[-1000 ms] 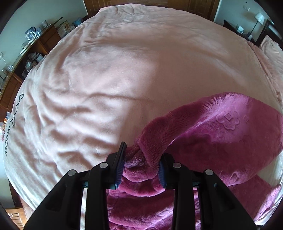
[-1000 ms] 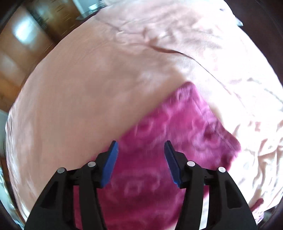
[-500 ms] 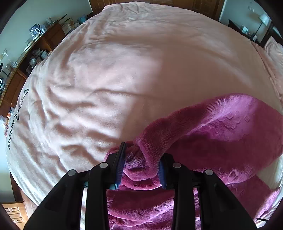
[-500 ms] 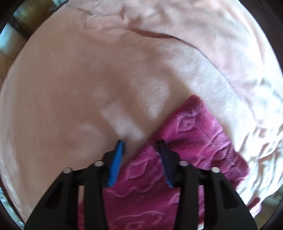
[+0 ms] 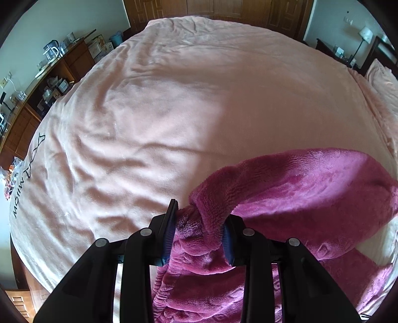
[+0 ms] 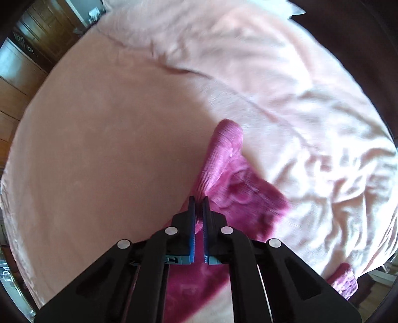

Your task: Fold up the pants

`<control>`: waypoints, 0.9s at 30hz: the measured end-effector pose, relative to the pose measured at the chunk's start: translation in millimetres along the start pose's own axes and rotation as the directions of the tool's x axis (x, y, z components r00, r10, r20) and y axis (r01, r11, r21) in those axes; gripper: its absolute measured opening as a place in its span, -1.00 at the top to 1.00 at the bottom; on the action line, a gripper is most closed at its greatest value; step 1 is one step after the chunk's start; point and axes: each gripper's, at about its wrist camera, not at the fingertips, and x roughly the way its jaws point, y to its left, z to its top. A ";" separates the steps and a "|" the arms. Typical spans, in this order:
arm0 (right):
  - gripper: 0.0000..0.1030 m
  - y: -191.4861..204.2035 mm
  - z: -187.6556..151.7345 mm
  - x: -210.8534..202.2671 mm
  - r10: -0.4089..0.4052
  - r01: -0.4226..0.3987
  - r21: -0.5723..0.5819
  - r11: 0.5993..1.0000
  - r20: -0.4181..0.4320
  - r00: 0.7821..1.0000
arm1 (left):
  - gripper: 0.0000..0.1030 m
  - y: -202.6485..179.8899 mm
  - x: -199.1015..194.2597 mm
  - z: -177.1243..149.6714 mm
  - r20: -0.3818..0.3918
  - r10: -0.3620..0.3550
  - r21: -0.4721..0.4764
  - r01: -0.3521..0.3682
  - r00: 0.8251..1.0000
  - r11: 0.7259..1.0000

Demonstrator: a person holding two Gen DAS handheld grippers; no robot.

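The magenta fleece pants (image 5: 311,188) lie on a pink bed blanket (image 5: 174,111). My left gripper (image 5: 199,223) is shut on a thick bunched fold of the pants, held a little above the bed; the fabric arcs away to the right and hangs below the fingers. In the right wrist view my right gripper (image 6: 198,201) is shut on the edge of the pants (image 6: 238,188), whose ribbed cuff (image 6: 223,149) sticks up beyond the fingertips. The blanket (image 6: 112,136) fills the rest of that view.
A wooden sideboard (image 5: 49,82) with a kettle and clutter stands along the left of the bed. Wooden wardrobe doors (image 5: 223,10) are behind the bed, a nightstand with a lamp (image 5: 360,37) at the far right. The blanket is rumpled (image 6: 311,149) on the right.
My right gripper, open a second ago above the pants, has moved to the pants' edge and shut on it. My left gripper has kept its hold and lifted slightly.
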 end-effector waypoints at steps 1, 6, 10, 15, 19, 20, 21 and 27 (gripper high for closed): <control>0.91 -7.8 -5.6 -11.8 0.010 -0.010 0.007 1.000 0.012 1.000 | 0.38 1.7 -3.5 0.0 0.008 -0.006 0.002 0.006 1.000 1.000; 0.91 -50.3 -36.0 -58.6 0.056 -0.059 0.058 0.997 0.056 0.997 | 0.39 8.8 -18.2 -4.4 0.042 -0.037 0.016 0.037 0.998 0.999; 0.92 -86.1 -61.1 -85.1 0.079 -0.087 0.108 0.990 0.080 0.994 | 0.40 16.2 -29.4 -13.3 0.066 -0.072 0.028 0.070 0.995 0.997; 0.92 -138.3 -104.4 -109.4 0.078 -0.095 0.170 0.981 0.107 0.991 | 0.40 31.1 -42.6 -29.1 0.081 -0.117 0.037 0.115 0.990 0.993; 0.92 -175.3 -138.4 -115.4 0.069 -0.092 0.225 0.970 0.105 0.992 | 0.40 37.8 -52.4 -43.5 0.081 -0.143 0.053 0.139 0.986 0.989; 0.92 -187.5 -151.6 -116.7 0.066 -0.089 0.243 0.966 0.101 0.993 | 0.40 40.3 -56.3 -48.7 0.081 -0.151 0.058 0.146 0.985 0.988; 0.92 -195.0 -159.1 -117.8 0.066 -0.089 0.254 0.963 0.098 0.993 | 0.40 42.5 -59.3 -52.5 0.082 -0.154 0.061 0.149 0.985 0.987; 0.92 -251.4 -204.2 -118.5 0.035 -0.052 0.310 0.949 0.060 0.998 | 0.41 56.3 -79.4 -82.1 0.079 -0.149 0.077 0.143 0.986 0.987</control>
